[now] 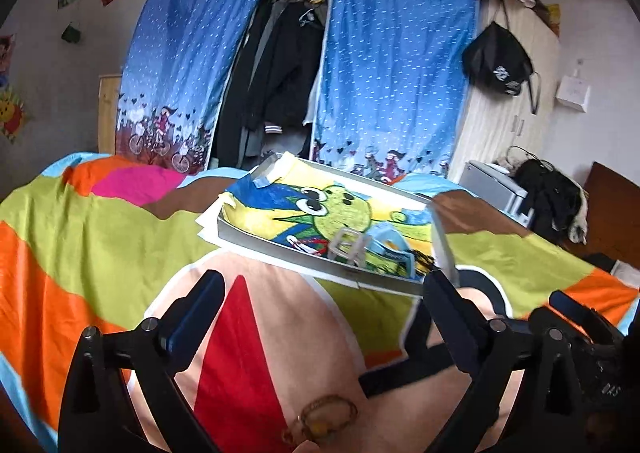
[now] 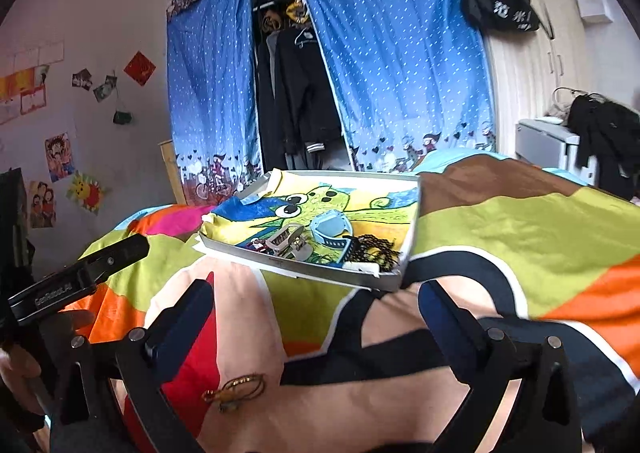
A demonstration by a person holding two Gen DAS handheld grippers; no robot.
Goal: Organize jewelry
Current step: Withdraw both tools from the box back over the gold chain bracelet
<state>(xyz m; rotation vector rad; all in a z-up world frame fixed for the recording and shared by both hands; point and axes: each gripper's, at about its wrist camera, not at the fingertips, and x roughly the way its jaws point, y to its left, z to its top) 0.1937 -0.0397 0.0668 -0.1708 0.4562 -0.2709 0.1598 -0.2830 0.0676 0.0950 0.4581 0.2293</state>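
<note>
A thin brown and gold bracelet (image 1: pixel 326 419) lies loose on the colourful bedspread, below and between the fingers of my open left gripper (image 1: pixel 326 287). In the right wrist view the same bracelet (image 2: pixel 238 391) rests near the left finger of my open right gripper (image 2: pixel 316 295). Neither gripper holds anything. Ahead sits a shallow grey tray (image 1: pixel 280 247) lined with a cartoon frog picture; the tray (image 2: pixel 304 267) holds a clear hair clip (image 2: pixel 286 239), a light blue watch (image 2: pixel 332 227) and a black beaded piece (image 2: pixel 374 249). The left gripper shows at the left of the right view.
The bedspread (image 1: pixel 80 237) covers a bed that fills the foreground. Behind it stands a blue fabric wardrobe (image 1: pixel 384 65) with dark clothes hanging in its gap. A wooden cabinet (image 1: pixel 508 101) with a black bag, plus a grey box, stand at the right.
</note>
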